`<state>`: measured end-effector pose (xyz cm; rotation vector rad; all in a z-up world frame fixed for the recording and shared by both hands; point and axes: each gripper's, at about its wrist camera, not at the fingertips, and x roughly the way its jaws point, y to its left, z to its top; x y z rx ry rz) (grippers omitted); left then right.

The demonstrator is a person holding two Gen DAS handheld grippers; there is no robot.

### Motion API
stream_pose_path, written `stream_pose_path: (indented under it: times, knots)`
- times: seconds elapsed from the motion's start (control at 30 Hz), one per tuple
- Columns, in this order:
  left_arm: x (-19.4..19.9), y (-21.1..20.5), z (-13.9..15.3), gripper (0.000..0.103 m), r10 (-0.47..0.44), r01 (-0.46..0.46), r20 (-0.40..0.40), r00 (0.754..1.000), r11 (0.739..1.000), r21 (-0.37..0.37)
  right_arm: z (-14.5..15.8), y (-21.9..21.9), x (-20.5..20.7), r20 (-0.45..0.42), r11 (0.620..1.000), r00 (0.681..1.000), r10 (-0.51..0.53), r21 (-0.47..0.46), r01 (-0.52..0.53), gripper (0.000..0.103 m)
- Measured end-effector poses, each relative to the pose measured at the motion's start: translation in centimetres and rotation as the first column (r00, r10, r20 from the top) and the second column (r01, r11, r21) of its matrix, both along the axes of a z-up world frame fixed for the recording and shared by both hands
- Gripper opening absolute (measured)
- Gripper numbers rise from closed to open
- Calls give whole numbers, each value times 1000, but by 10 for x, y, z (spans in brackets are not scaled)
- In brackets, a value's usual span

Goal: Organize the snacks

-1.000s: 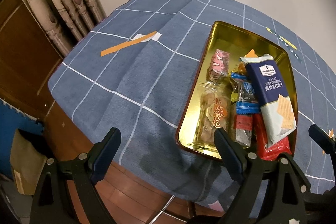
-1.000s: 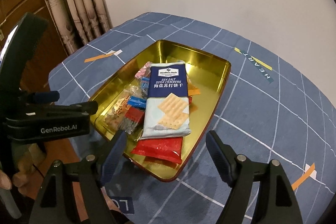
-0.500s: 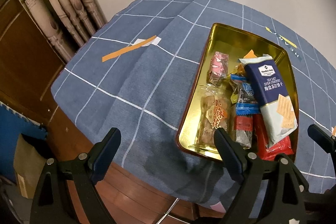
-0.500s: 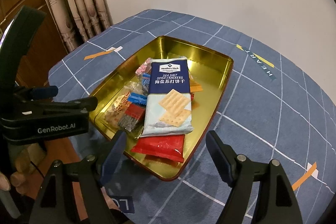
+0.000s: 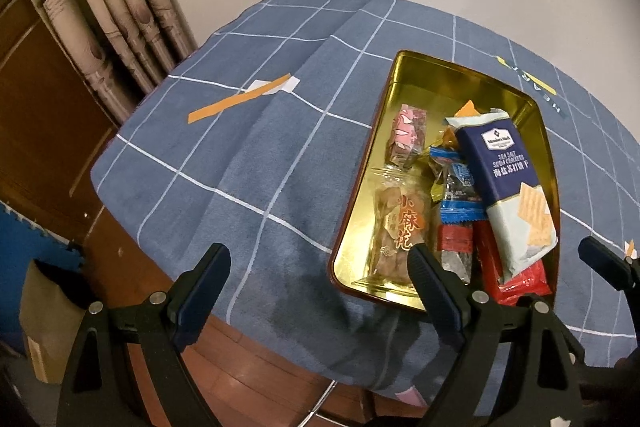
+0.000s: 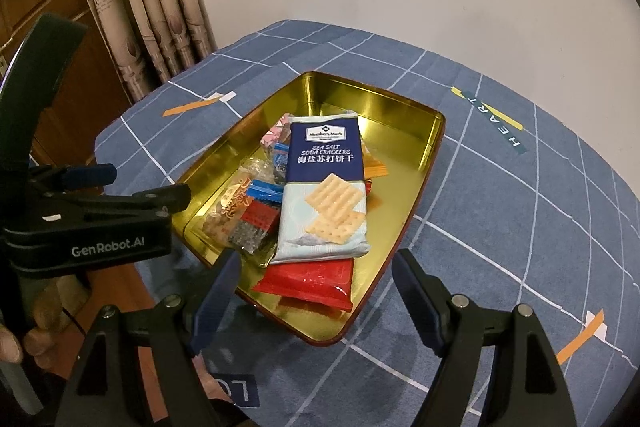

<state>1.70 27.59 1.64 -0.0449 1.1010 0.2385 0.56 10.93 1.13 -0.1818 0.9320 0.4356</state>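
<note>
Both grippers, left [image 5: 318,267] and right [image 6: 316,271], gaped empty near tray [image 6: 416,211] holding crackers [image 6: 326,187], other snacks.

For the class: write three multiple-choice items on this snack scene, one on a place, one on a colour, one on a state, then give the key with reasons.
1. Where does the soda cracker pack lie?
A. On top of other snacks in the gold tin
B. On the bare tablecloth
C. In a gripper

2. What colour is the packet under the cracker pack's near end?
A. Green
B. Red
C. White

3. How are the right gripper jaws?
A. Shut on a snack
B. Shut, empty
C. Open, empty

Key: 1 A, it rests across the pile inside the tin. 2 B, red wrapper shows below it. 3 C, the fingers stand apart, gripping nothing.
</note>
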Motion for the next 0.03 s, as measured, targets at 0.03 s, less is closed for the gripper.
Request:
stream_pose_path:
  times: [0.03]
  knots:
    - [1, -1, 0, 88, 0, 0, -1, 1000, 1000, 1, 0, 1, 0, -1, 1000, 1000, 2, 2, -2, 80]
